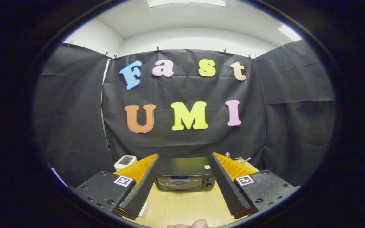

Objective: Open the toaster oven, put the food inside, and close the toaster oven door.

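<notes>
The claw (184,156) is spread wide and holds nothing, with the oven (185,177) framed between its fingers, beyond them on the tabletop (182,205), door shut. To open it well, I would come in level and centred on the door handle (179,181), gripping squarely before pulling down. I cannot make out the food.

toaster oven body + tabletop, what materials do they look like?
Toaster oven: dark, probably painted metal; the top shows a dull sheen. The closed door looks like glass, with faint reflections. Table: light wood or wood-look laminate, matte with faint grain; can't tell which. The gripper is open, and the oven sits beyond its fingers.
</notes>
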